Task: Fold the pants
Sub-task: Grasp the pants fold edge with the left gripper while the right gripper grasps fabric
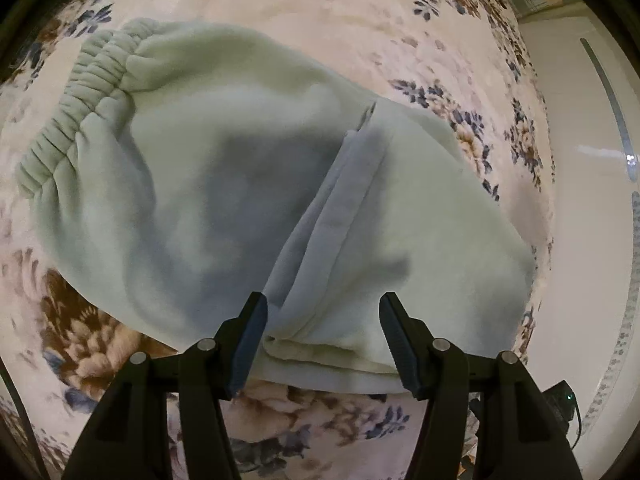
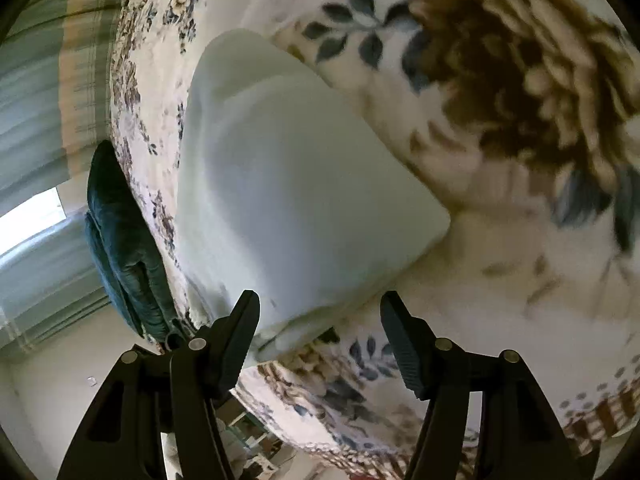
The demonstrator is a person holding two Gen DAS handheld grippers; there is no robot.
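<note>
Floral fleece blanket (image 1: 360, 40) covers the bed, cream ground with brown blooms and blue leaves; white floor off to the right of my fingers.

Left wrist view: pale green sweatpants (image 1: 224, 184) lie folded on the blanket, ahead of my fingers and reaching back between them. Elastic waistband (image 1: 76, 108) bunched at the far left. A folded edge of fabric runs as a ridge from the middle of the pile down toward my left finger. My left gripper (image 1: 323, 336) stands part-way open above the near hem; the pads do not press the cloth, though the left pad sits just beside the ridge. Nothing held.

Right wrist view: picture is blurred. Same pants (image 2: 296, 184) seen as a smooth folded block ahead of the fingers, one corner lying between them near the left pad. My right gripper (image 2: 320, 332) is fairly wide, gripping nothing. Dark teal cushion (image 2: 120, 240) beyond the blanket edge, left of my fingers, with striped curtain (image 2: 52, 92) behind it.
</note>
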